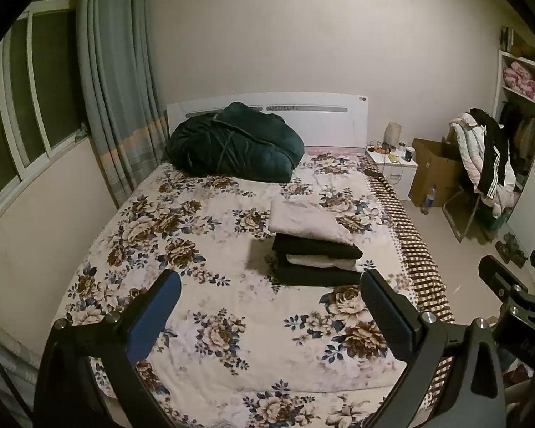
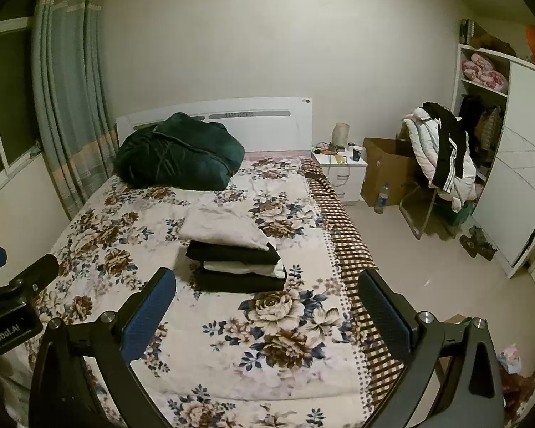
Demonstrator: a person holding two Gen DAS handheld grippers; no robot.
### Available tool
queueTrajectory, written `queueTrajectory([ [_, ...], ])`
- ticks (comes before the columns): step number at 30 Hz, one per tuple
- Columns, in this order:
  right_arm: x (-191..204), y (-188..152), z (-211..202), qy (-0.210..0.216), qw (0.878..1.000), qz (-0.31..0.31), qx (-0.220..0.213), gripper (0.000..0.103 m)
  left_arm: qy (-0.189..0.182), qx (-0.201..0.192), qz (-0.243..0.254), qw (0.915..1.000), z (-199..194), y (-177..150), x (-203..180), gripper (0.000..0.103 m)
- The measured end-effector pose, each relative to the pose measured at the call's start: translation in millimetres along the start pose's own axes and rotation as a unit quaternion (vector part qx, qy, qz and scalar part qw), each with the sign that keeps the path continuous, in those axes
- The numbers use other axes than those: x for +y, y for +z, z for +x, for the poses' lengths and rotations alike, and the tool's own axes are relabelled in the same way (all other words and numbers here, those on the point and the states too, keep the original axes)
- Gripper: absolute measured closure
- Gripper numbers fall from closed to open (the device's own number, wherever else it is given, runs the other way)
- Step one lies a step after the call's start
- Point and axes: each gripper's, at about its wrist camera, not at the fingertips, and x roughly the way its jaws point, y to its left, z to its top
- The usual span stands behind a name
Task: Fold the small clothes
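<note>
Left gripper (image 1: 271, 289) held above floral bedspread (image 1: 203, 321), jaws spread wide, empty. Stack of folded clothes (image 1: 315, 242) resting mid-bed, beige piece over black and white layers. Right gripper (image 2: 267, 289) likewise released, grasping nothing, above bed's right edge.

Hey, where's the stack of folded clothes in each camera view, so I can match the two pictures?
Left wrist: the stack of folded clothes sits right of centre on the floral bedspread.
Right wrist: the stack sits just left of centre.
Shared landmark: the dark green bundle at the white headboard, beyond the stack in both views.
</note>
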Motion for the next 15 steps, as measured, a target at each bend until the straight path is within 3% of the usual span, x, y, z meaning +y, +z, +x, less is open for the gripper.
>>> queueTrajectory([
  [15,-0.3,1.7,7.0,0.006,1.000,0.002,0.001,0.000,-0.001,0.000,0.001,1.0000,-1.0,-0.3,2.0,0.000],
])
